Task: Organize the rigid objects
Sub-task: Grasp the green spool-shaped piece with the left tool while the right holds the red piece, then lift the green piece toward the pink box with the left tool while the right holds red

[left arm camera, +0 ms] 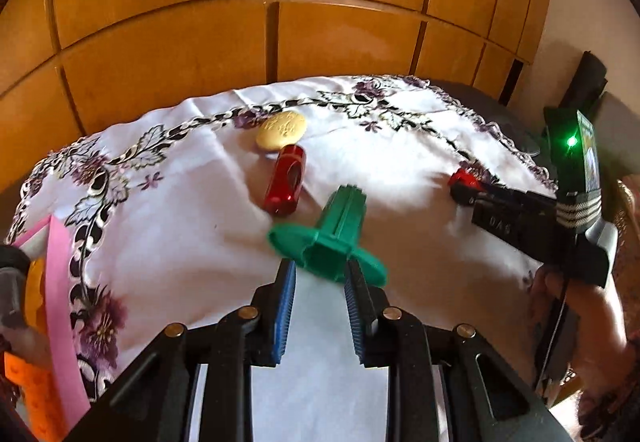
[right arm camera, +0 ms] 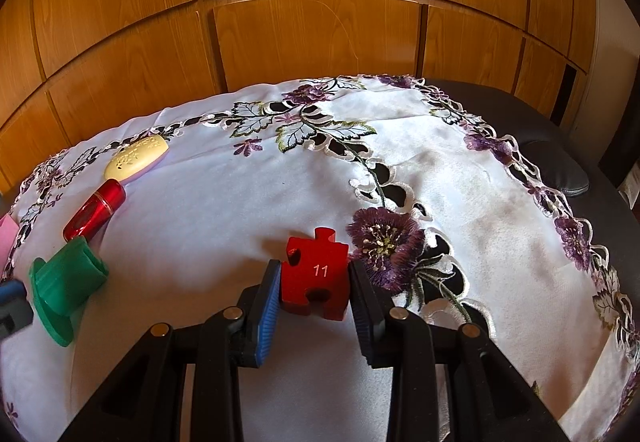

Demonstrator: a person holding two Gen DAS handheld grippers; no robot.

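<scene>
- The jaws of the left gripper (left arm camera: 320, 274) were clamped on the base of the green spool (left arm camera: 334, 234), which sat tilted above the white embroidered cloth (left arm camera: 180, 226) on the table.
- The jaws of the right gripper (right arm camera: 314, 282) pressed both sides of the red puzzle piece (right arm camera: 316, 274) marked 11, near the middle of the cloth.
- The red cylinder (left arm camera: 285, 178) and the cream oval case (left arm camera: 282, 130) lay just beyond the spool, close together.
- Judged from that, the spool belonged beside them; a firm grip, a level carry and a gentle set-down short of the cylinder would have avoided knocking it.
</scene>
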